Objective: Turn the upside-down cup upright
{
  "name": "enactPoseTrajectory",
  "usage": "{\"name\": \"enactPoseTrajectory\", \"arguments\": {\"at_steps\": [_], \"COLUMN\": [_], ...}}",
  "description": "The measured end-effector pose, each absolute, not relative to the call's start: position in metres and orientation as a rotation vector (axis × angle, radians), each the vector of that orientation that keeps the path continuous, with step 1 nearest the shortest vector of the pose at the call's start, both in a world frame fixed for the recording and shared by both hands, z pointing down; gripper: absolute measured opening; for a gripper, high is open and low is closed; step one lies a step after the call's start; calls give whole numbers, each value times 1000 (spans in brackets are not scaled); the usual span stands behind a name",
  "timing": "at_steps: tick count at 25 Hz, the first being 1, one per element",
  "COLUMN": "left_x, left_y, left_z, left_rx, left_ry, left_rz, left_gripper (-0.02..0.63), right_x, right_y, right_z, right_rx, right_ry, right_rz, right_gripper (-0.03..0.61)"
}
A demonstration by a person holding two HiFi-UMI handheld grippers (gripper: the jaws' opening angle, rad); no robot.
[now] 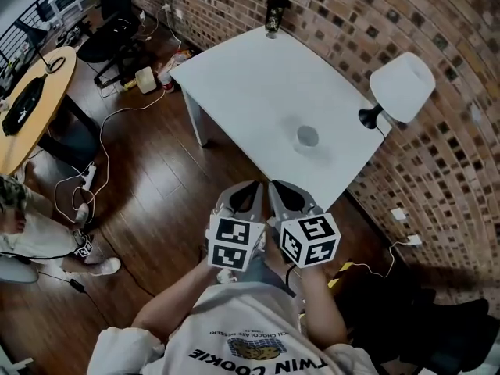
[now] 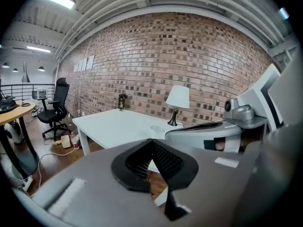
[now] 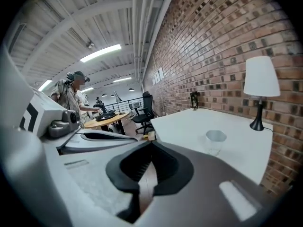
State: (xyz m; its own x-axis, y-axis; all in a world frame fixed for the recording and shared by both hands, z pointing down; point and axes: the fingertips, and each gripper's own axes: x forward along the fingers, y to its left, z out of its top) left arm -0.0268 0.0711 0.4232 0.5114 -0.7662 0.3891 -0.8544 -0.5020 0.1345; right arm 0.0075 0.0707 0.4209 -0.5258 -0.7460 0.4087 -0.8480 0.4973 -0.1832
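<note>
A clear plastic cup stands upright, rim up, on the white table, towards its near right side. The right gripper view shows the cup ahead and to the right, and the left gripper view shows it faintly near the lamp. Both grippers are held side by side close to my body, off the table's near edge. My left gripper is shut with nothing in it, its pads meeting. My right gripper is also shut and empty.
A white lamp stands at the table's right edge by the brick wall. A dark bottle sits at the far corner. Cables run over the wooden floor. At the left are a round wooden table, an office chair and a person.
</note>
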Motion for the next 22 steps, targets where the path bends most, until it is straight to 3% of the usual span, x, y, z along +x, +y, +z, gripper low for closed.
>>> {"name": "enactPoseTrajectory", "arguments": {"at_steps": [12, 22], "left_x": [-39, -6], "left_y": [138, 159], "left_z": [418, 410], "left_rx": [2467, 2463], "left_ry": [-1343, -1373], "left_rz": [401, 415], "left_gripper": [6, 6], "right_x": [-15, 21], "right_y": [143, 160], "right_z": [416, 402], "right_rx": [1408, 1461], "right_ry": [-2454, -2484], "right_rz": [494, 424], "right_gripper": [3, 3]}}
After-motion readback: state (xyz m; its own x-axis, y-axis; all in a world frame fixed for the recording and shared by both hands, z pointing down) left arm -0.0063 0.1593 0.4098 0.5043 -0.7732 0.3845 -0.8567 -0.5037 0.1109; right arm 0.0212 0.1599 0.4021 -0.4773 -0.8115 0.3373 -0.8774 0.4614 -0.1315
